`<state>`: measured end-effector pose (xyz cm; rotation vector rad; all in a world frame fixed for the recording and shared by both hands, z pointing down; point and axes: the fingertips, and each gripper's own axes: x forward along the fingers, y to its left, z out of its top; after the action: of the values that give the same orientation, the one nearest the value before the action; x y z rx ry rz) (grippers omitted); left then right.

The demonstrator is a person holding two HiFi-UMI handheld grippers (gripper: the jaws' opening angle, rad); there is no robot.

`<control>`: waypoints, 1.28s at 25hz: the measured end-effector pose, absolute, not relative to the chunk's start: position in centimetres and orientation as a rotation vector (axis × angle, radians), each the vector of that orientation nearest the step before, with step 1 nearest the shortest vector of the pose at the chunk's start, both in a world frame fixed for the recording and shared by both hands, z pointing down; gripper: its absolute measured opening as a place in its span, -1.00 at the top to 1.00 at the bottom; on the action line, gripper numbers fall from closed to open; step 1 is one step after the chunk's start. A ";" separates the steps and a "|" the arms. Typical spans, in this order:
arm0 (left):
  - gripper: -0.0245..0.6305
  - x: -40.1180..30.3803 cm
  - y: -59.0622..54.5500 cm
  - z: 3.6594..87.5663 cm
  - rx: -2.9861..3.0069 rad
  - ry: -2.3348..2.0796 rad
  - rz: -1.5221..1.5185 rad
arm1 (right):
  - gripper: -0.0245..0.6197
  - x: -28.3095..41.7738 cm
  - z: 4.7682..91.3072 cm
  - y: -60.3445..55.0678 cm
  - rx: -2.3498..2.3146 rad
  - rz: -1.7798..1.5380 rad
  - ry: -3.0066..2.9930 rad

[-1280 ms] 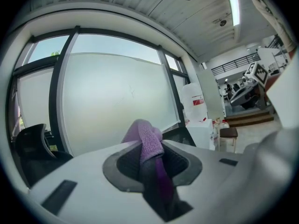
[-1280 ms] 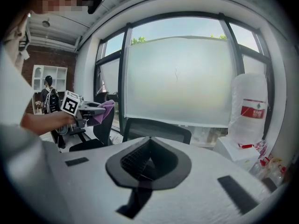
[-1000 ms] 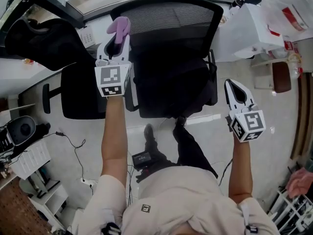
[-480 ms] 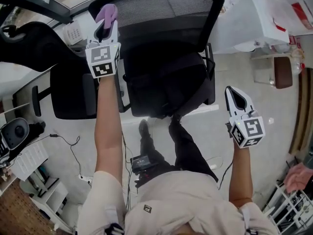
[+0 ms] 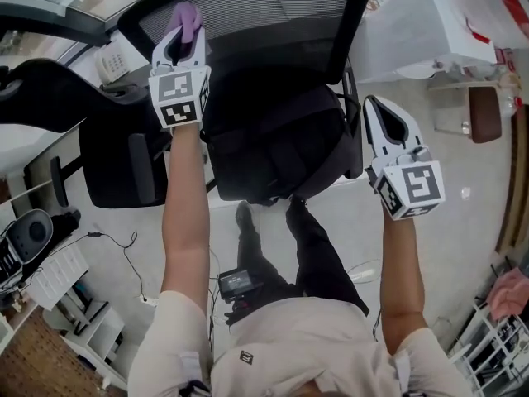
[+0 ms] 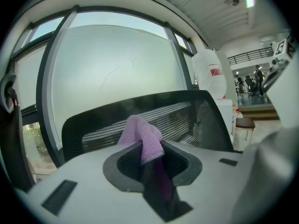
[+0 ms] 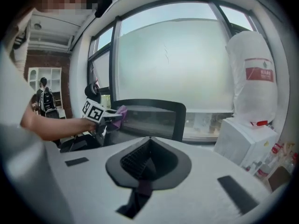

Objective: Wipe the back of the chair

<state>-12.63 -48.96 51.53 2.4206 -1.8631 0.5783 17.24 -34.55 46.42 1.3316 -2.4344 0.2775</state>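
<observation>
The person stands over a black office chair, facing its seat, with both arms stretched out ahead. The left gripper has its fingers pressed together on a purple cloth, and a soft fold of it sticks out past the tips. From that gripper's own view the cloth sits right in front of the mesh chair back, with the big window behind. Seen from the other side, the cloth is up at the left edge of the chair back, near the top. I cannot tell whether it is pressing on the mesh or hanging just short of it. The right gripper hangs off to the right side of the chair near the armrest, its fingers closed on nothing, well apart from the cloth. My guess is that the wiping is only at its start, with the cloth brought to one top corner. The next move probably calls for pressing the cloth flat against the mesh and dragging it across towards the right. The grip needs to stay firm so the cloth does not slip out, and the chair may roll or swivel under the push.
</observation>
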 end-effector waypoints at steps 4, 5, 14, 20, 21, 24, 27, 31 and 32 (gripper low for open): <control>0.63 -9.3 -50.0 52.3 2.427 -1.838 0.541 | 0.94 15.1 46.6 -41.2 1.354 0.202 -2.466; 0.63 -8.3 -50.2 52.4 2.433 -1.827 0.527 | 0.94 14.6 46.7 -42.5 1.349 0.181 -2.462; 0.64 7.0 -51.5 53.7 2.654 -1.548 0.476 | 0.94 14.7 47.7 -46.9 1.344 0.172 -2.451; 0.64 12.0 -51.7 53.3 2.718 -1.446 0.459 | 0.94 16.8 48.1 -47.0 1.385 0.189 -2.426; 0.64 11.8 -51.7 53.3 2.712 -1.444 0.457 | 0.94 16.9 48.2 -47.0 1.386 0.190 -2.424; 0.64 10.3 -51.7 53.4 2.693 -1.472 0.491 | 0.94 16.5 48.3 -46.9 1.377 0.190 -2.425; 0.64 6.3 -51.6 53.4 2.646 -1.562 0.522 | 0.94 15.0 48.5 -46.7 1.352 0.189 -2.432; 0.64 -4.3 -50.8 53.3 2.453 -1.809 0.499 | 0.94 12.6 48.8 -46.5 1.313 0.183 -2.444; 0.65 -7.5 -50.3 53.2 2.377 -1.879 0.482 | 0.94 12.0 48.9 -46.5 1.305 0.184 -2.447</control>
<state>-7.55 -50.30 53.20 2.3773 -1.8788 0.4815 12.01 -46.51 48.87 1.3046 -2.4471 0.1840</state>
